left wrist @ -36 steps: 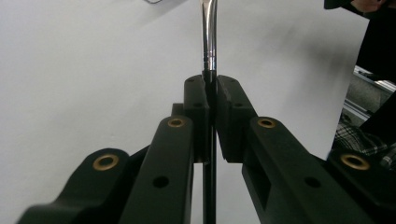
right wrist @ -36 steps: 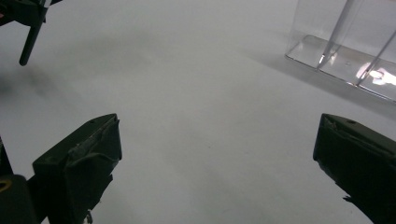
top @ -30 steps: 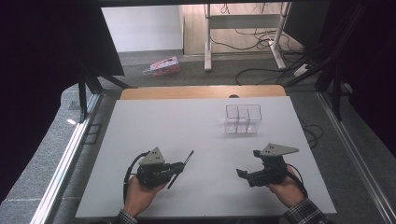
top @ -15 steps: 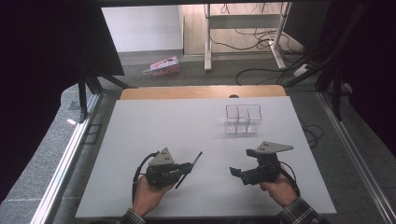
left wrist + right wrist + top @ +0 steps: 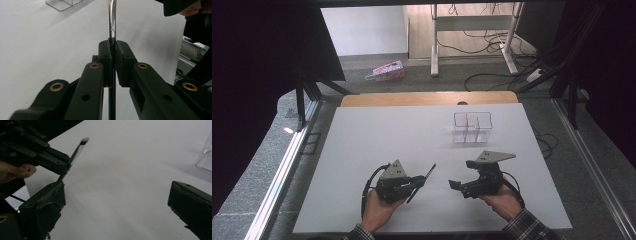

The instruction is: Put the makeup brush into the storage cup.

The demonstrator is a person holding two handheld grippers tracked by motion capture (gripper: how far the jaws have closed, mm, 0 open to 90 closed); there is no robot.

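Well short of the clear organizer (image 5: 472, 127) on the white desk (image 5: 377, 135), the left tongs (image 5: 418, 181) clamp a slim makeup brush (image 5: 424, 180), its long axis angled up toward the box. Just right of the brush, the nearer right tongs (image 5: 462, 175) stand open and empty.

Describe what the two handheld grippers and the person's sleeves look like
Both the left gripper and right gripper are black, each topped by a grey three-cornered plate and trailing a black cable. The left gripper's jaw arms carry brass-coloured rivets. The person's sleeves are dark plaid.
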